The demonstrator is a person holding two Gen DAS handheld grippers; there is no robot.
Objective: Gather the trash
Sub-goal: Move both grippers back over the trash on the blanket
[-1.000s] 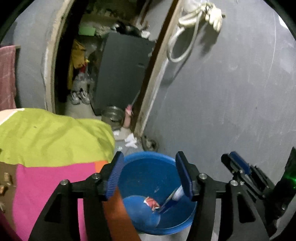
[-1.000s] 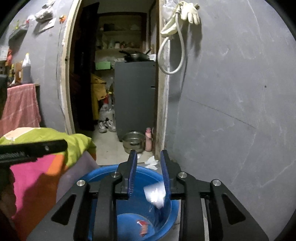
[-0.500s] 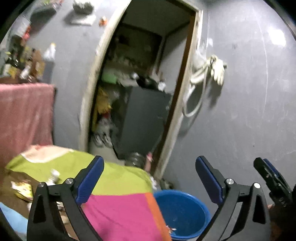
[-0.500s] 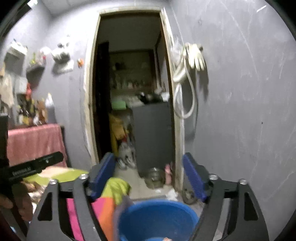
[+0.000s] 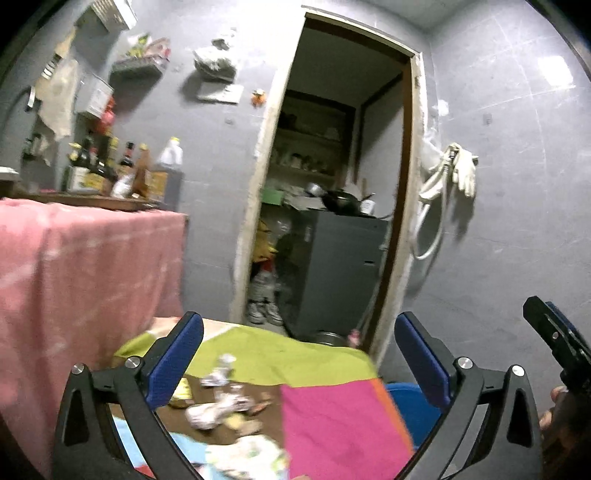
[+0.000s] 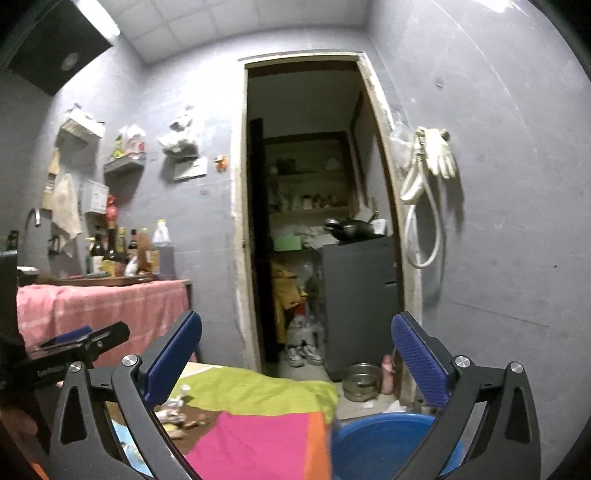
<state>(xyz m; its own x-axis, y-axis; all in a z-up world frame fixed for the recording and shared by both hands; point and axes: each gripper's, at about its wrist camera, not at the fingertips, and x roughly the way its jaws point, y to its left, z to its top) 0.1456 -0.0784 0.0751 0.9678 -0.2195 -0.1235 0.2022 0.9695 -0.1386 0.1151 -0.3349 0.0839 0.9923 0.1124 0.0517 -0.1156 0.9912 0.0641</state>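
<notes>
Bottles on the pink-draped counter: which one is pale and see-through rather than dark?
The tall translucent plastic jug with a yellow cap, at the row's right end; the other bottles are dark glass.

Grey walls [image 6: 498, 155], white tiled ceiling [image 6: 229, 26] at 12 o'clock. Open doorway [image 6: 306, 206] centre, dim back room with shelves [image 6: 310, 177] and a dark grey cabinet [image 6: 360, 295], shoes [image 6: 303, 352] and a metal bowl [image 6: 360, 376] on its floor. Gloves and hose [image 6: 428, 173] hang at 2 o'clock. Pink-draped counter [image 6: 99, 306] with bottles [image 6: 125, 251] at 9 o'clock, wall shelves [image 6: 123, 164] above. Patchwork-covered table [image 6: 255, 435] at 6 o'clock.
</notes>
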